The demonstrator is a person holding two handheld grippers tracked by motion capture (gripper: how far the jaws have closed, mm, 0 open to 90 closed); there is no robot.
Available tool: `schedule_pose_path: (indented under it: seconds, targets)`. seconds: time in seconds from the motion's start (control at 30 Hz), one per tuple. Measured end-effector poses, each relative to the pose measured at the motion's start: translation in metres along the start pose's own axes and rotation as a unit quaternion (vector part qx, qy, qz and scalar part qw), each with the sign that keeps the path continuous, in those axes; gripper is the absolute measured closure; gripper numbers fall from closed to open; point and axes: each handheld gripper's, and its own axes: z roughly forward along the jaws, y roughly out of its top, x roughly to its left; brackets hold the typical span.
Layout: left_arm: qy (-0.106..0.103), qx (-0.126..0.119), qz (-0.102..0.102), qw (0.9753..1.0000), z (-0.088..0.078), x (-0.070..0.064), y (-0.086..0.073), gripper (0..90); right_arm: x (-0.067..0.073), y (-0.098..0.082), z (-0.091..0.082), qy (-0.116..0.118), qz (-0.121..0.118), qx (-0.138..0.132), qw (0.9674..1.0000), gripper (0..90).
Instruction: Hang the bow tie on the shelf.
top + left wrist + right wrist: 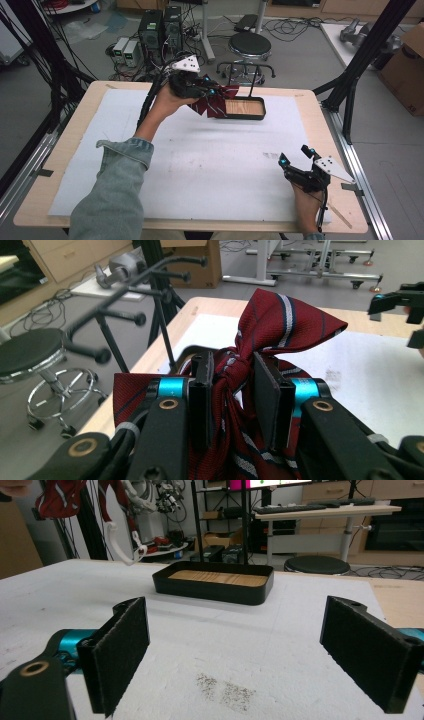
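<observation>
A dark red bow tie [216, 103] with white and navy stripes hangs in the air just left of a black tray [245, 116] with a wooden bottom, at the far middle of the table. My left gripper [209, 86] is shut on the bow tie. In the left gripper view both pads pinch the knot of the bow tie [280, 320] inside the left gripper [232, 370]. My right gripper [296, 155] rests low at the table's front right, open, with nothing between its jaws. In the right gripper view the tray [215, 587] lies ahead of the right gripper [235, 645].
A white mat [200, 160] covers most of the wooden table. A black rack [239, 67] of pegs rises just behind the tray. A stool [249, 47] and computer cases [160, 30] stand on the floor beyond. Black frame posts [350, 85] flank the table's right side.
</observation>
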Motion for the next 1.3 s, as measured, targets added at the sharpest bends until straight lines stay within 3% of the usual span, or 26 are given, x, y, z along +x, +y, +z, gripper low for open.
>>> schedule_pose_path:
  seconds: [0.2,0.77,1.03,1.3]
  targets:
    - [0.012,-0.015,0.013,0.9997,0.007,0.008,0.009,70.2,-0.002,0.0,-0.001,-0.001,0.001,-0.001,1.0,11.4]
    - [0.043,-0.048,0.009,0.9979,0.002,0.034,0.009,70.2,-0.004,0.0,0.0,0.0,0.005,-0.001,1.0,11.3]
    - [0.032,-0.06,0.014,0.9976,0.009,0.035,0.013,70.2,-0.004,0.0,0.0,0.001,0.005,-0.003,1.0,11.3]
    - [0.056,-0.059,0.013,0.9966,0.023,0.037,0.012,70.2,-0.003,0.0,0.0,0.002,0.01,-0.001,1.0,11.4]
